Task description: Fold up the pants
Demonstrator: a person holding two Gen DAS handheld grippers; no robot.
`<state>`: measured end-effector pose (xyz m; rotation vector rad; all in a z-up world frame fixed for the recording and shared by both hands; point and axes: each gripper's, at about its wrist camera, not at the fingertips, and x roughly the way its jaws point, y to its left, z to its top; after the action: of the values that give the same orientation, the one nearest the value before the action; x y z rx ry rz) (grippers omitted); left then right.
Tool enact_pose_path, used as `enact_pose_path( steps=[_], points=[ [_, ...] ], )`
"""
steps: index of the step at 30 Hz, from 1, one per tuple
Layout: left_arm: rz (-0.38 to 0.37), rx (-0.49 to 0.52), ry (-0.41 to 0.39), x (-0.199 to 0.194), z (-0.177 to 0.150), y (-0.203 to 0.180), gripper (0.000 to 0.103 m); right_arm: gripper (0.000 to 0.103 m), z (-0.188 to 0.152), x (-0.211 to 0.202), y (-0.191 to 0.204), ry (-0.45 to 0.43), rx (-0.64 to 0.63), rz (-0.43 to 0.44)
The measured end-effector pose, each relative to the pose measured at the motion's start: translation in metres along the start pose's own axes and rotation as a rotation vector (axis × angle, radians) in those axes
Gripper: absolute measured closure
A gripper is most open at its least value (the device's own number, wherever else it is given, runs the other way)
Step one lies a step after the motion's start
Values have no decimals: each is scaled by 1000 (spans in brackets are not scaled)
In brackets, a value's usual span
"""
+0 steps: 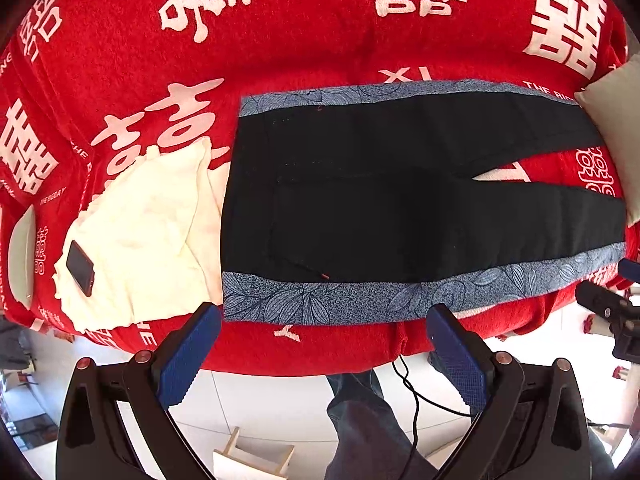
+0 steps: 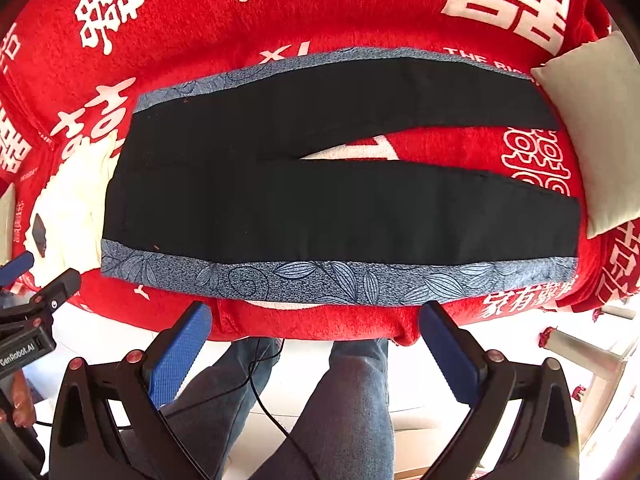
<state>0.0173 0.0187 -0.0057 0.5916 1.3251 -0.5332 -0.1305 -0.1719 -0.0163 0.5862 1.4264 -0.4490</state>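
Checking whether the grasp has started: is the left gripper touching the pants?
Apart. In the left wrist view, the open left gripper hangs short of the pants, with red blanket showing between.

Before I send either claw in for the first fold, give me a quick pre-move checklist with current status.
1. Black pants with blue leaf-print side stripes lie spread flat on the red blanket with white characters: ok.
2. Both legs apart, nothing folded yet: ok.
3. Left claw open, holding nothing: ok.
4. Right claw open, holding nothing: ok.
5. Space around the pants: not ok. The cream cloth carrying a dark phone touches the waistband end; the beige cushion sits at the cuffs.
6. Far leg's cuff fully visible: cannot tell, the cushion seems to cover it.
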Motion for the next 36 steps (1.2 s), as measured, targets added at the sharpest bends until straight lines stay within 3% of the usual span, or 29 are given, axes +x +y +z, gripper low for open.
enact_pose_path(
  steps=[7,12,13,17,20,23,24,25,29,36],
  points=[
    [15,-111,-4,7,2,-9,0,0,5,16,-11,39,-61,103],
    [-33,-261,46,33,-8,-5,0,0,5,32,-36,62,-20,281],
    [-47,-280,61,38,-10,-4,0,0,3,41,-41,83,-5,350],
    [-120,-317,75,70,-20,4,0,0,-7,74,-55,122,121,568],
    [-165,-321,84,103,-27,10,0,1,-20,105,-59,104,226,669],
    [-217,-341,64,122,-36,16,0,13,-36,142,-55,104,297,728],
    [-231,-347,54,126,-39,19,0,26,-41,153,-55,107,313,744],
    [-251,-352,46,131,-42,21,0,30,-44,160,-54,107,323,755],
    [-304,-358,31,145,-57,26,0,34,-65,195,-59,92,386,829],
    [-348,-375,38,158,-70,31,0,34,-76,209,-85,-55,474,925]
  ],
)
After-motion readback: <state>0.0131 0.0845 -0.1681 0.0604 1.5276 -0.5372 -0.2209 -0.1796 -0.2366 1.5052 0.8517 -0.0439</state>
